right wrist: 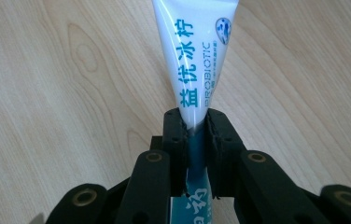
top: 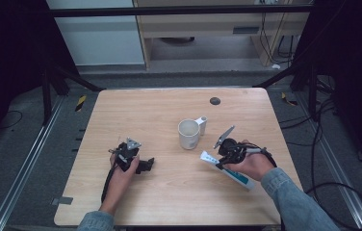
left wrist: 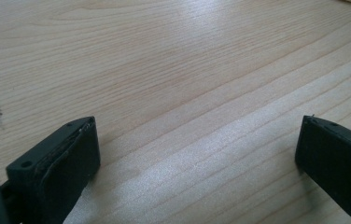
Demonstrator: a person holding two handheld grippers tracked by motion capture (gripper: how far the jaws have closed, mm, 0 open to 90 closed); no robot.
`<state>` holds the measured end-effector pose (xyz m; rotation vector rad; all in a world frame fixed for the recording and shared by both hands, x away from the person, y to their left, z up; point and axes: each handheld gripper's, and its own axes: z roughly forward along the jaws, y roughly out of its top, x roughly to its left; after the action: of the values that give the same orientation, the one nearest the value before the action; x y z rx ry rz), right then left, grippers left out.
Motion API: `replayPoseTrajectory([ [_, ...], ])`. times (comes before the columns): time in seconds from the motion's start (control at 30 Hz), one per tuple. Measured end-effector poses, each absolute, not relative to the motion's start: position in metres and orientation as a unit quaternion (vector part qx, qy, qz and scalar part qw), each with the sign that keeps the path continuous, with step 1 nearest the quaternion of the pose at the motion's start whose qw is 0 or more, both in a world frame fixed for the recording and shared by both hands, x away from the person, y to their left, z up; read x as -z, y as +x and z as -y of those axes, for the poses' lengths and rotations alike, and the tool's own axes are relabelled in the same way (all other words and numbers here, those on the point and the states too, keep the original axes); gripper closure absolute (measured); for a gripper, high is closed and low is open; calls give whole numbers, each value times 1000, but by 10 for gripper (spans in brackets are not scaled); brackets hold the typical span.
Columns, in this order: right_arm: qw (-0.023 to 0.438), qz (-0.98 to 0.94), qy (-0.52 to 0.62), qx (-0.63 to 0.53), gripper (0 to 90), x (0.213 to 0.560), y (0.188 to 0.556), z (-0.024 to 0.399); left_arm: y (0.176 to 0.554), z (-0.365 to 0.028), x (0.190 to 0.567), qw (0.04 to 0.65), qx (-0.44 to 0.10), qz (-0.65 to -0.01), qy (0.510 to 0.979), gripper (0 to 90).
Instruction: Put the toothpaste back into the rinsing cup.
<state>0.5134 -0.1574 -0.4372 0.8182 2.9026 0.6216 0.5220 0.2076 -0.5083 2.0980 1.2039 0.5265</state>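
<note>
A white and teal toothpaste tube (top: 227, 169) lies slantwise at the right of the wooden table (top: 169, 197), below a white mug (top: 188, 134). My right gripper (top: 221, 163) is shut on the tube (right wrist: 197, 70); its black pads pinch the tube's middle, and the white flat end reaches away from the jaws. The tube looks slightly raised off the wood. My left gripper (top: 148, 164) rests at the left of the table, held by a hand, open, with bare wood between its pads (left wrist: 73, 158).
The mug stands upright near the table's middle with its handle (top: 201, 124) toward the back right. A small dark round hole (top: 214, 101) sits near the far edge. Cables trail over the floor at the right.
</note>
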Motion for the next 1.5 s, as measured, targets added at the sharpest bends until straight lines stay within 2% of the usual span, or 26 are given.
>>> replayPoseTrajectory([
  [0.9,81,-917,302,-248,804,387,520,191,522,-208,508,327,-201,-460,801,0],
  [1.5,94,-905,315,-270,817,376,518,200,522,-208,508,327,-201,-460,801,0],
])
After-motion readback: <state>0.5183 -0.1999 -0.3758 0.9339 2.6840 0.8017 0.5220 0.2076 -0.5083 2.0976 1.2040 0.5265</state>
